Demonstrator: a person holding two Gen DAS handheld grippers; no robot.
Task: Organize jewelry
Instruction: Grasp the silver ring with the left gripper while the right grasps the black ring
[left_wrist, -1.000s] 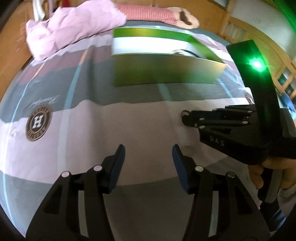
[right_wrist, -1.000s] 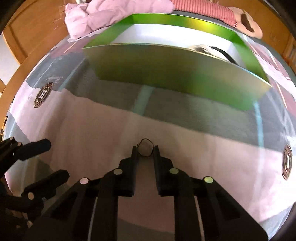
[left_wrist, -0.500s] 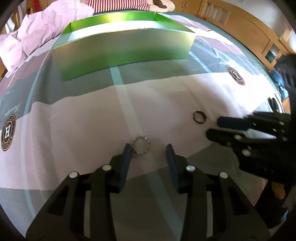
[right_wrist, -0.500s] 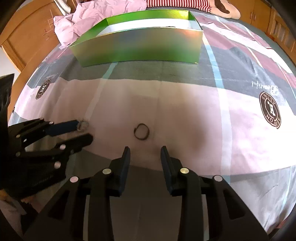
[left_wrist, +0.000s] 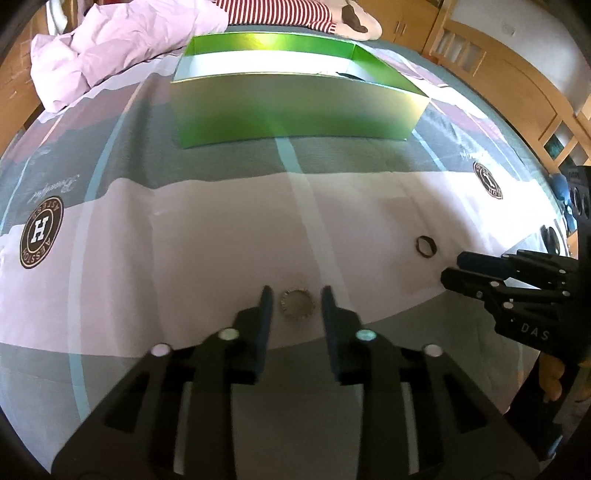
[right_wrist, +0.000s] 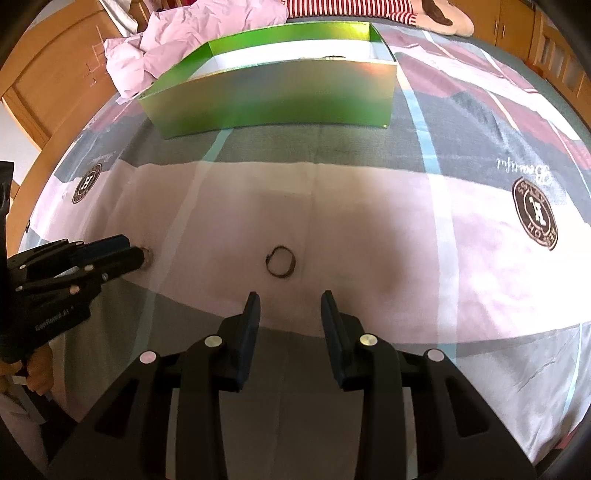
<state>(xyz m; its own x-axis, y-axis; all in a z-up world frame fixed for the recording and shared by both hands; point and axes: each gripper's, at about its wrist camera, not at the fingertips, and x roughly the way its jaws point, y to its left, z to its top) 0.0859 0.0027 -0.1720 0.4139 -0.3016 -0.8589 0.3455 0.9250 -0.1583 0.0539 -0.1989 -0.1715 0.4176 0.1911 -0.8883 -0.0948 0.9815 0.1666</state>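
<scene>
Jaws of the left gripper (left_wrist: 293, 295) have just been closing and now straddle a small silver ring with a beaded, stone-set rim (left_wrist: 296, 303), which lies flat on the bed's pink, grey and teal patchwork bedspread (left_wrist: 221, 229); a sliver of fabric shows on either side of it, so the pads are not yet pressing. To the right, a thin dark metal ring (right_wrist: 280, 261) lies on the same pink panel, just ahead of the right gripper (right_wrist: 290, 308), whose jaws stand apart with nothing between them. Beyond both, a shiny green cardboard box with a white inside (left_wrist: 295, 107) sits open-topped on the bed.

Both rings look light, stiff and smooth, likely to skid or sink into the soft cover when squeezed. A pinch across the outer rim, pads pressed low into the fabric, seems the surest hold; the studded rim should give more bite than the plain dark band.

Readable writing: a round brown badge with a large "H" (left_wrist: 41, 232) on the bedspread, script beside it too blurred to make out, "DAS" on the right gripper's body, and faint white lettering on the left gripper's body that I cannot read.
</scene>
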